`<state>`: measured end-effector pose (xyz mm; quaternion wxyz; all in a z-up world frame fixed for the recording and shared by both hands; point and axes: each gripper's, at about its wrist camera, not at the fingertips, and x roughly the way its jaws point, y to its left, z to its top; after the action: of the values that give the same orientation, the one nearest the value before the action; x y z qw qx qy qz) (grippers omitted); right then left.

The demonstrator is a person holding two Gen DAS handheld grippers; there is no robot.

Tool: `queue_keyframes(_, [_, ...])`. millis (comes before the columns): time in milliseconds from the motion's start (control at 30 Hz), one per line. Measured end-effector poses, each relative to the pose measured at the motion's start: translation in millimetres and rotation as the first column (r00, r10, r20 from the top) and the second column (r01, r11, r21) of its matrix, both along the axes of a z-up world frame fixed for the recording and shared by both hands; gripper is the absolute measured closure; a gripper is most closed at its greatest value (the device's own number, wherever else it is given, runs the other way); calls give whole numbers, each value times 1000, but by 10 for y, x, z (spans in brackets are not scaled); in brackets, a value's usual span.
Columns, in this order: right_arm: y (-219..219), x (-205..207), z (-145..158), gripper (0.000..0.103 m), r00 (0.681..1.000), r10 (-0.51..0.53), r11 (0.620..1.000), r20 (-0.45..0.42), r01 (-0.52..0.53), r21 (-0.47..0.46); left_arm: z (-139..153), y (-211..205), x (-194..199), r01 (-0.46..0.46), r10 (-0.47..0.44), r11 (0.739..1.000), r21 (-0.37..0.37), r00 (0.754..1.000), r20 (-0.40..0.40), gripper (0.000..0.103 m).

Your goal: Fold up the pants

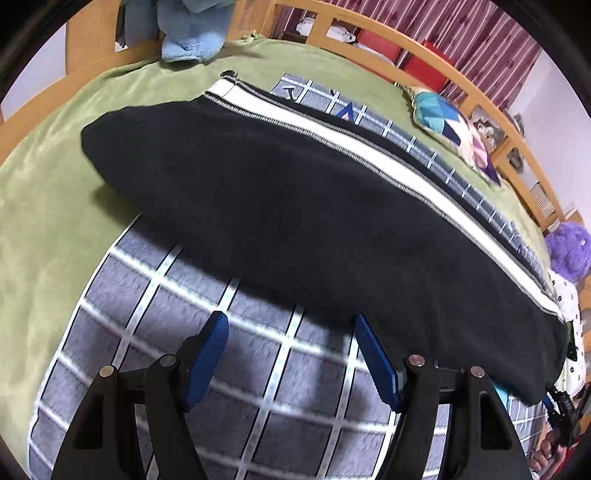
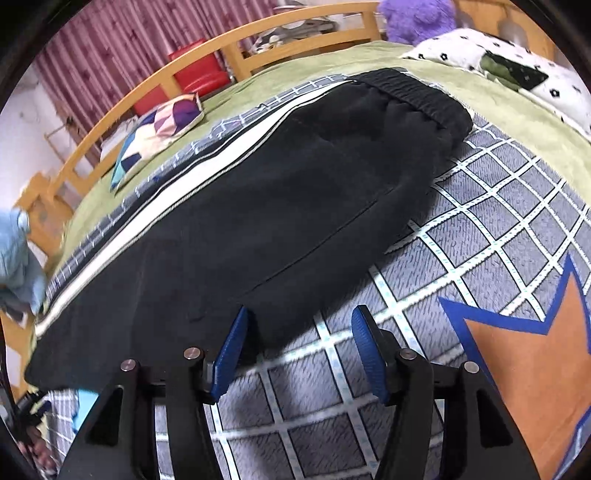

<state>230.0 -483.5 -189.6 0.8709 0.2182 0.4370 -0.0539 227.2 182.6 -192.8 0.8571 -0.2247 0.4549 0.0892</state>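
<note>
The black pants (image 1: 295,221) lie folded lengthwise on a grey checked blanket (image 1: 258,387), a white side stripe (image 1: 369,155) running along their far edge. They stretch across just ahead of the left gripper (image 1: 291,325), whose blue fingers (image 1: 207,362) stand apart with nothing between them; the near edge of the fabric lies just beyond its right fingertip. The right gripper (image 2: 299,321) is likewise spread and empty, its left finger (image 2: 231,354) right at the pants' (image 2: 258,206) near hem, though touch cannot be confirmed.

Beyond the pants from the left gripper, a patchwork cushion (image 1: 454,125) rests on the green bedspread (image 1: 55,192), well apart from the cloth, near a wooden bed rail (image 1: 424,55). A blue plush toy (image 1: 192,33) sits at the far left, a purple plush toy (image 1: 569,254) at the far right.

Bare checked blanket (image 2: 461,229) lies ahead and right of the right gripper, and under both grippers.

Only the right wrist view shows the gathered elastic waistband (image 2: 417,96), far ahead and to the right, an orange star with a blue border (image 2: 528,369) printed on the blanket close to the right, and a white flower-print pillow (image 2: 498,51) past the waistband. Only the left wrist view shows the leg end (image 1: 110,140) of the pants, far ahead and to the left.
</note>
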Motion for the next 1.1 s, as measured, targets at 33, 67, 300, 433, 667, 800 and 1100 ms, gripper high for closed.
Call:
queue_keyframes(33, [-9,36,-1,45,1000,-3,1000,3,3,6,-4,15,34,3,-3,1000,-8,1000,6,33])
queue_keyframes(67, [-19,80,-3,45,1000,-6,1000,4,6,8,-18,41,83,3,-3,1000,-24,1000,15,33])
queue_keyframes(300, [-91,461,-107,39,998,-52,998,27,51,20,-82,226,342,-49,60,990,-134,995,76,30])
queue_keyframes(433, [-68,723,-129,33,998,-60,998,26,60,9,-95,232,513,-68,83,985,-159,992,90,26])
queue_keyframes(667, [-219,893,-80,88,990,-132,990,46,130,59,49,178,664,-93,96,994,-58,994,52,89])
queue_keyframes(800, [-202,744,245,91,986,-134,989,104,126,76,411,210,495,-75,87,991,-109,990,108,91])
queue_keyframes(1100, [-59,-325,887,91,991,-30,998,130,36,-43,817,200,-674,-7,13,999,-44,993,122,91])
